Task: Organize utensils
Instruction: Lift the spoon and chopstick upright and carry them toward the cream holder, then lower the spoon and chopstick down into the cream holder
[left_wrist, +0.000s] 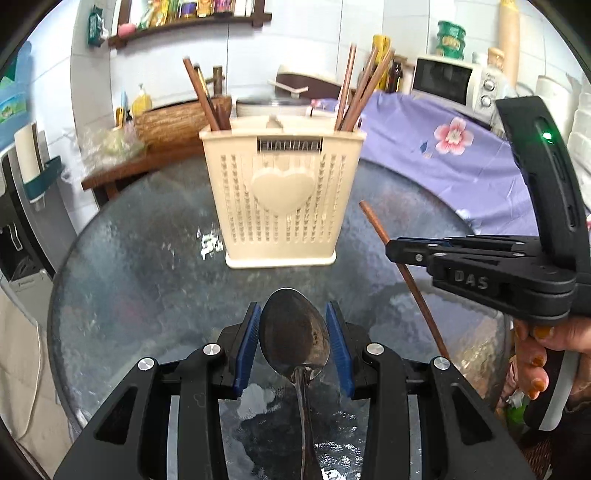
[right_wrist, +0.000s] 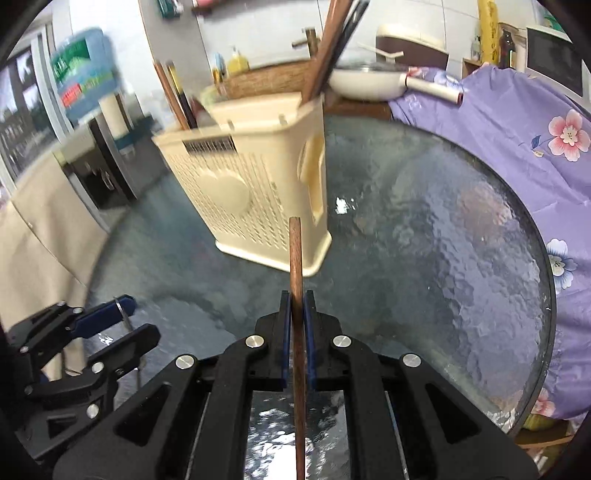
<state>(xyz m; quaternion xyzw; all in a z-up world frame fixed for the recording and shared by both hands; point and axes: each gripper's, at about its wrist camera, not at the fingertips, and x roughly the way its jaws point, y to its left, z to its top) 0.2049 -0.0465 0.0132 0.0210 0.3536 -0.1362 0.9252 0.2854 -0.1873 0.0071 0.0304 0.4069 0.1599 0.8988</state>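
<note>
A cream perforated utensil holder (left_wrist: 280, 192) stands on the round glass table (left_wrist: 147, 266), with several brown chopsticks (left_wrist: 354, 96) upright in its two end slots. My left gripper (left_wrist: 294, 325) is shut on a metal spoon (left_wrist: 293, 332), bowl forward, just short of the holder. My right gripper (right_wrist: 297, 306) is shut on a brown chopstick (right_wrist: 295, 266) that points at the holder's near corner (right_wrist: 258, 192). In the left wrist view the right gripper (left_wrist: 391, 248) holds that chopstick (left_wrist: 380, 232) tilted, right of the holder. The left gripper (right_wrist: 122, 306) shows at lower left in the right wrist view.
A purple floral cloth (left_wrist: 461, 166) covers the surface behind the table at right, with a white microwave (left_wrist: 458, 83) on it. A white pan (right_wrist: 369, 83) and a wooden block (left_wrist: 177, 118) sit on a counter behind. A wall shelf (left_wrist: 184, 22) holds packets.
</note>
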